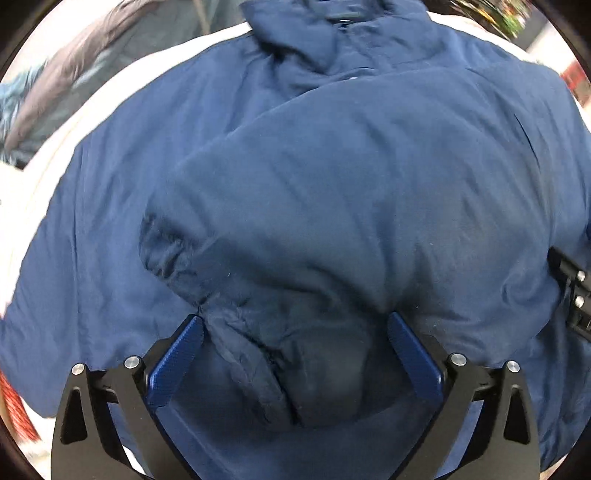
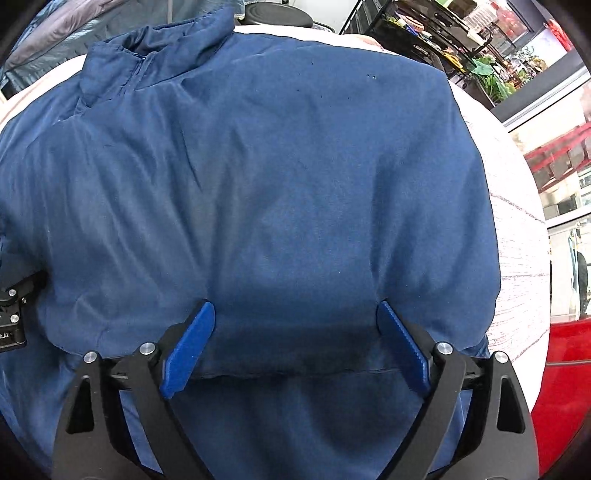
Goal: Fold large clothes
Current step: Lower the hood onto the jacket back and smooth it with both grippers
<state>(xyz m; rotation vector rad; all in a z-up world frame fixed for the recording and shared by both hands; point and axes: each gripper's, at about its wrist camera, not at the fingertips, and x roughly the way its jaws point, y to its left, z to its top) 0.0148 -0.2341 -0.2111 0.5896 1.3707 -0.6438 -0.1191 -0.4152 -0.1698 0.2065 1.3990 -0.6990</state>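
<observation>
A: Left wrist view first. What fills it?

B: A dark blue jacket (image 1: 332,184) spread over a white table (image 1: 55,173). Its collar (image 1: 314,33) sits at the top centre of the frame. A sleeve (image 1: 295,206) is folded across the body, with its cuff (image 1: 166,243) at the middle left.

A: And the tongs?

B: The left gripper (image 1: 295,325) stands wide, its blue pads (image 1: 177,362) spread at the bottom of the frame. A puffy fold of the jacket bulges up between them, but the pads do not pinch it.

A: Anything else there?

B: A grey garment (image 1: 74,62) lies blurred at the upper left, and part of the other black tool shows at the right edge.

A: Now the right wrist view.

B: Same jacket (image 2: 277,166), taking most of the frame, collar (image 2: 155,51) at the upper left. The right gripper (image 2: 295,314) is also spread wide, with the fabric between its pads (image 2: 192,343). A hem edge runs across just below them. The fabric looks loose, not clamped.

A: Any containers?

B: Only a black rack (image 2: 424,33) at the upper right, holding green plants and small items too blurred to name. The white table (image 2: 517,229) shows at the right, with something red (image 2: 565,387) at the lower right.
</observation>
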